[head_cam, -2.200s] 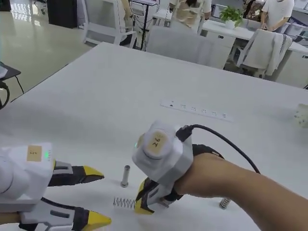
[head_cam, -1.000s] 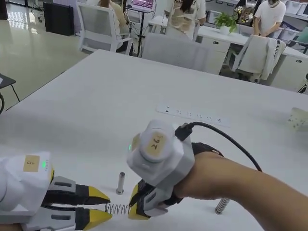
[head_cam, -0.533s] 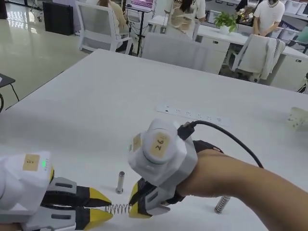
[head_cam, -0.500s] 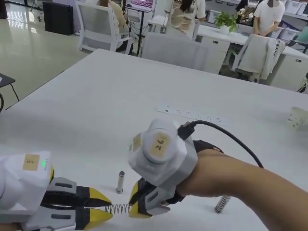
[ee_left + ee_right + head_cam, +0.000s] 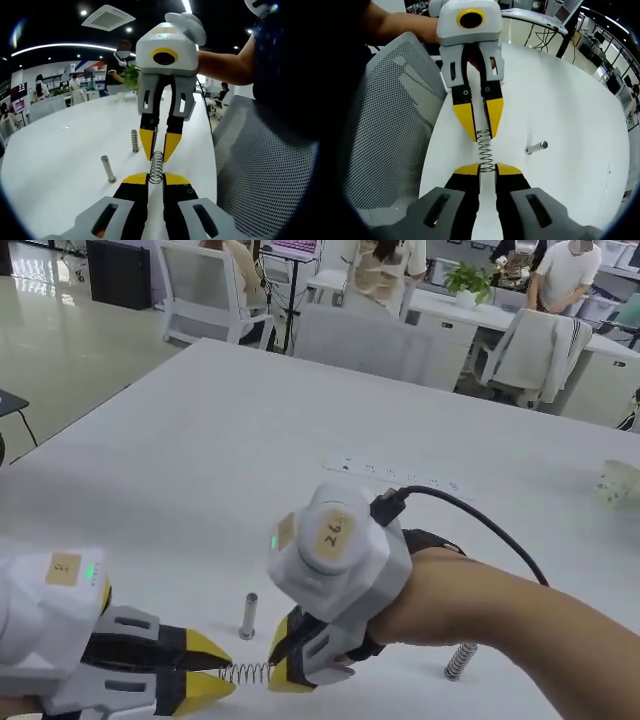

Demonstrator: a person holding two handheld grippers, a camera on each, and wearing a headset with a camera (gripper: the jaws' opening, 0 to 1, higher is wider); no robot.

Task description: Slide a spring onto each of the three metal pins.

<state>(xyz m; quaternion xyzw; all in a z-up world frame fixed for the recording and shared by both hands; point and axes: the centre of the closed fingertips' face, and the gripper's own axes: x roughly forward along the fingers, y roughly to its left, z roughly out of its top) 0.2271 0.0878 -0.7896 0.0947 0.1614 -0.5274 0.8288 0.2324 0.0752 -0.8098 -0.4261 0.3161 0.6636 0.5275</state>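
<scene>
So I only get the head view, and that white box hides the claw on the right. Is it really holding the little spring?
Observer: Yes. The left gripper view shows the right claw pinching one end of the spring.
Visitor: And the other claw?
Observer: In the right gripper view the left claw is closed on the opposite end, so the spring runs straight between them.
Visitor: Anything nearby I'm missing?
Observer: A grey mesh chair back sits just past the edge of the table, beside them.
</scene>
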